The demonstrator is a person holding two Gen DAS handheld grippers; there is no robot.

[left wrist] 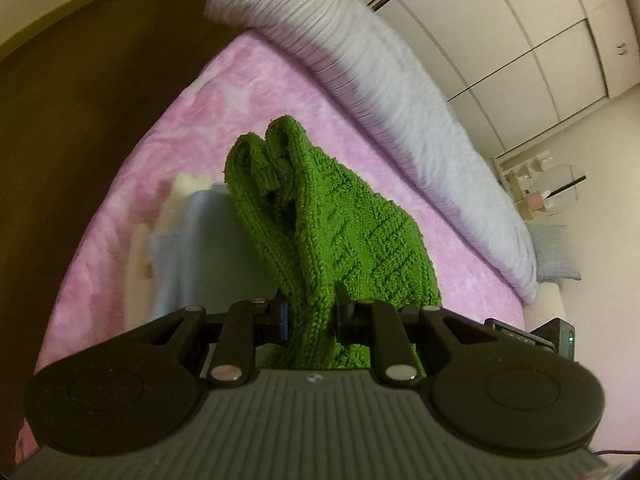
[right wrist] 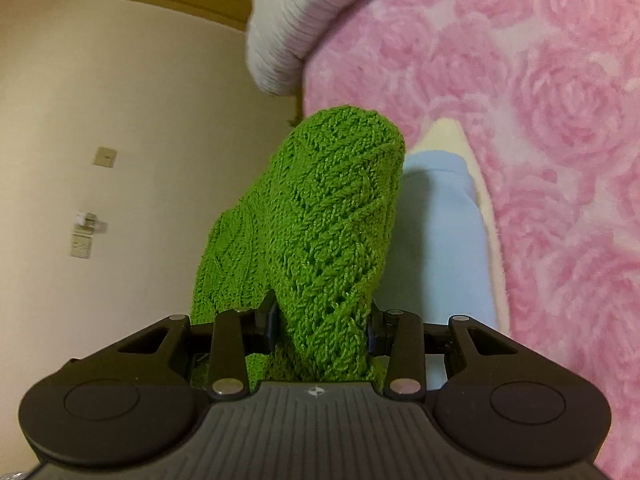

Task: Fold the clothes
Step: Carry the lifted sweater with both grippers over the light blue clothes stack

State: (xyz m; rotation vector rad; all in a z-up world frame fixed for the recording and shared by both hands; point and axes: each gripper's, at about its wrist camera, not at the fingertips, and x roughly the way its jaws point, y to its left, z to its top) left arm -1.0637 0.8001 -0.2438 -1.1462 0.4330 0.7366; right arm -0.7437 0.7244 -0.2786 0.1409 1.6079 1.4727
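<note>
A green knitted garment (left wrist: 332, 220) is held off the pink bed cover (left wrist: 240, 92), bunched into thick folds. My left gripper (left wrist: 311, 316) is shut on a ribbed edge of it, and the fabric runs forward from the jaws. In the right wrist view the same green knit (right wrist: 340, 216) fills the middle, with my right gripper (right wrist: 322, 330) shut on a thick fold of it. Behind the knit lies a folded light blue garment (left wrist: 192, 256) on a cream one (left wrist: 188, 184); both show again as the light blue garment (right wrist: 444, 220) and the cream garment (right wrist: 448, 132).
A rolled pale grey ribbed duvet (left wrist: 392, 92) lies along the far side of the bed, also seen as the grey duvet (right wrist: 296, 12). The pink rose-patterned cover (right wrist: 540, 120) spreads to the right. Wardrobe doors (left wrist: 520, 40) and a dark floor (left wrist: 72, 120) flank the bed.
</note>
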